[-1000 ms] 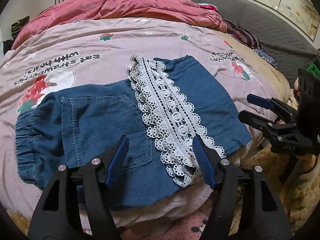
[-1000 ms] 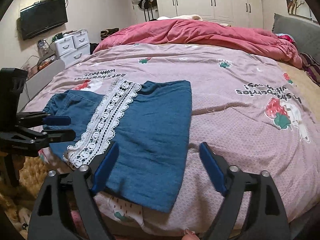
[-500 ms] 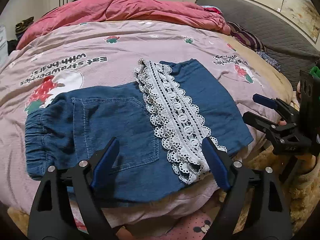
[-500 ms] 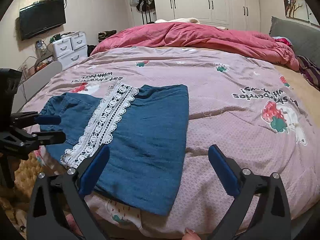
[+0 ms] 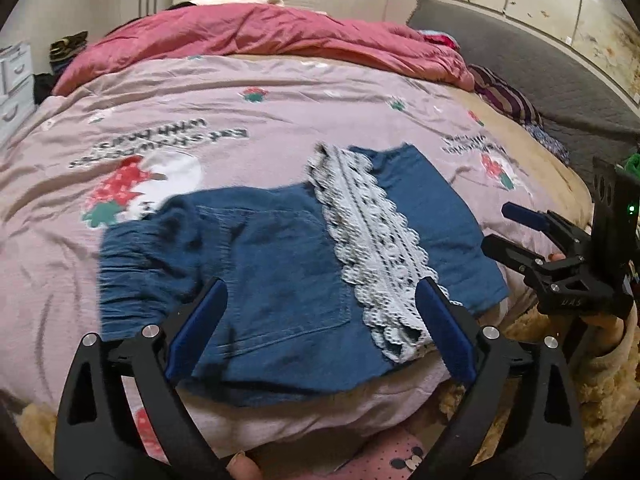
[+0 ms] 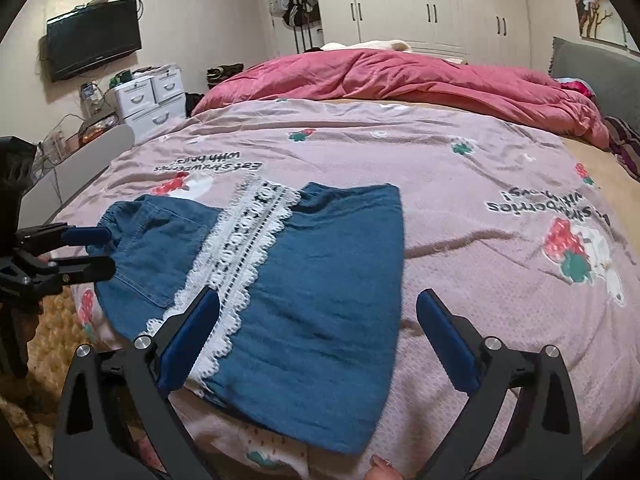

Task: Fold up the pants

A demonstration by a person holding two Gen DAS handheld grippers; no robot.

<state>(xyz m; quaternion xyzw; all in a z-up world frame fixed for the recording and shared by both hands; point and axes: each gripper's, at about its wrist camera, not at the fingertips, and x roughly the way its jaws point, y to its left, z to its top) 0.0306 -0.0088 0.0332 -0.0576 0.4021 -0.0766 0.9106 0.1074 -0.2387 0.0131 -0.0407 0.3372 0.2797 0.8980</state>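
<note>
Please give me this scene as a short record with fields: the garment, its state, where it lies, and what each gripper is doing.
garment: blue denim pants with a white lace band
state: lying flat, partly folded, lace band across the top, patch pocket showing
surface: pink strawberry bedspread, near the bed's front edge
behind: red quilt bunched at the far side
left gripper: jaws open, above the pants, holding nothing
right gripper: jaws open, above the pants, holding nothing

Blue denim pants with a white lace band [image 6: 304, 280] lie on the pink printed bedspread [image 6: 460, 168] at the bed's near edge, crumpled red quilt [image 6: 420, 80] behind them.
</note>
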